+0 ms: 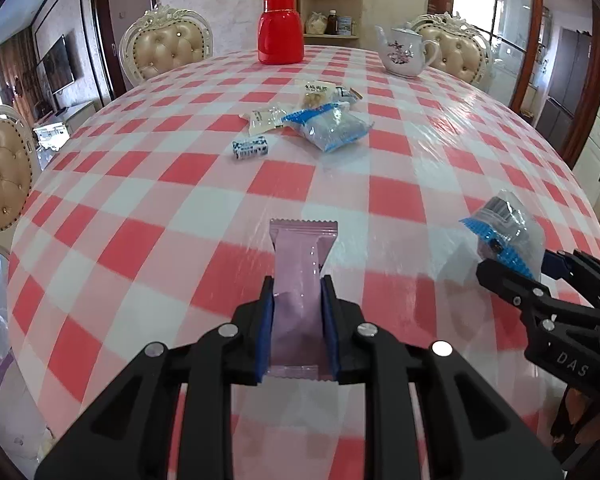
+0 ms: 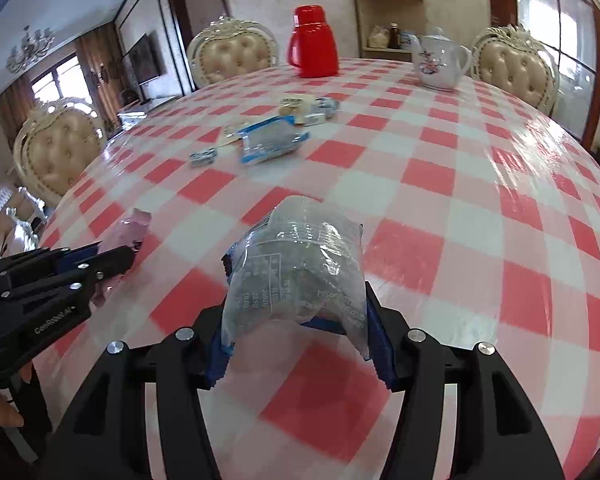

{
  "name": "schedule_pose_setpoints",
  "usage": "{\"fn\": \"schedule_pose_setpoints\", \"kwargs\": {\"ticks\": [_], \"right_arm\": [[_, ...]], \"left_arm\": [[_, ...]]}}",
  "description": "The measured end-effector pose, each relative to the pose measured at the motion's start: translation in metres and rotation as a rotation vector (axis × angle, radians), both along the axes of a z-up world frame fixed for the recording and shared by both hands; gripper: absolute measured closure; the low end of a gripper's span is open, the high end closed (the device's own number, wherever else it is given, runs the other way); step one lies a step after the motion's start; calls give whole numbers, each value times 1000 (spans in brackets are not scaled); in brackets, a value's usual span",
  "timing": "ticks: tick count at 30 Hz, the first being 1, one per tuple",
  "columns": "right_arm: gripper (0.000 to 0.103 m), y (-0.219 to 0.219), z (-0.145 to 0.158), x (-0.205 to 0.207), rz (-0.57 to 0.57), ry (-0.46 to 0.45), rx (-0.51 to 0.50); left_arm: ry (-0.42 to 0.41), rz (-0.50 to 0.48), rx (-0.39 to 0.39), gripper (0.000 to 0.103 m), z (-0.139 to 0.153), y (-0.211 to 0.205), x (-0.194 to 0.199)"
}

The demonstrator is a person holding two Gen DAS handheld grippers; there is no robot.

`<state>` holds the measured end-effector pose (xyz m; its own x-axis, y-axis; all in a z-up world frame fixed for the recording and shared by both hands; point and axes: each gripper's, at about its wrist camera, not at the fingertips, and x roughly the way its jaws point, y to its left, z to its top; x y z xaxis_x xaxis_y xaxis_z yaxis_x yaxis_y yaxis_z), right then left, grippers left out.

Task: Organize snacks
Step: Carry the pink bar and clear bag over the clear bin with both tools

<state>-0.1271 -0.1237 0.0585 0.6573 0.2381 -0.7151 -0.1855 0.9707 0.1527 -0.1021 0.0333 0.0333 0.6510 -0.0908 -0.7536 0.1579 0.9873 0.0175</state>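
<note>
My left gripper [image 1: 298,292] is shut on a pink snack packet [image 1: 300,276] and holds it just above the red-checked table near the front edge. My right gripper [image 2: 296,308] is shut on a clear blue-edged snack bag [image 2: 296,268], also held over the table. Each gripper shows in the other view: the right one with its bag [image 1: 504,232] to the right, the left one with the pink packet [image 2: 130,226] to the left. A pile of snacks lies mid-table: a blue-and-clear bag [image 1: 330,126], a white packet [image 1: 266,118], a small blue-white candy [image 1: 250,148] and a yellowish packet [image 1: 318,94].
A red thermos [image 1: 280,30] and a white floral teapot [image 1: 406,52] stand at the table's far edge. Cream tufted chairs [image 1: 166,46] ring the table [image 1: 204,208]. A corner shelf with jars [image 1: 332,4] stands behind.
</note>
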Motion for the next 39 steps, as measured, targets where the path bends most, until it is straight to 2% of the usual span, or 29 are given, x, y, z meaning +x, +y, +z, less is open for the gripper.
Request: {"fn": "schedule_pose_setpoints", "kwargs": {"ticks": [18,25,39], "right_arm": [[47,88,20,-56,191,-47,-48],[47,136,26,-80,309,-64,-73],[47,227,23,-118,541,-56,-115]], "left_arm": [[-32,-13,85,80,1,45,-70],[-45,30,141,80,-2,83,-99],[-3,140,197,80,-13,171,-142]]}}
